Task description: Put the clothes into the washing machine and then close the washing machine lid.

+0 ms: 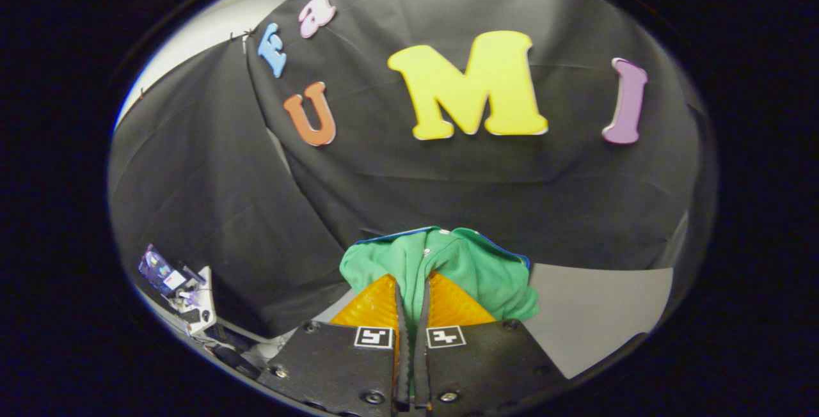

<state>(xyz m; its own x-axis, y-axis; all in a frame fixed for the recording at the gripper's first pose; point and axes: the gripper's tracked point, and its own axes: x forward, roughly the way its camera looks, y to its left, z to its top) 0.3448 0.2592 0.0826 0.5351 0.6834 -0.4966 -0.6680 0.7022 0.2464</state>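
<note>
- Gripper [411,289] clenches green garment [473,263], lifted against the booth wall.
- Judgement: carry it bunched and keep the pinch firm until over the washer drum.

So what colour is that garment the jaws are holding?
Green, with a blue edge along the top; the gripper view shows the garment best.

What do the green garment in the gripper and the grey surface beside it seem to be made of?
Green garment: soft matte fabric, likely cotton knit; it folds and bunches, with a small snap and blue trim. The gripper fingers pinch it.
Grey surface: smooth, matte, flat; perhaps board or laminate, hard to tell.
</note>
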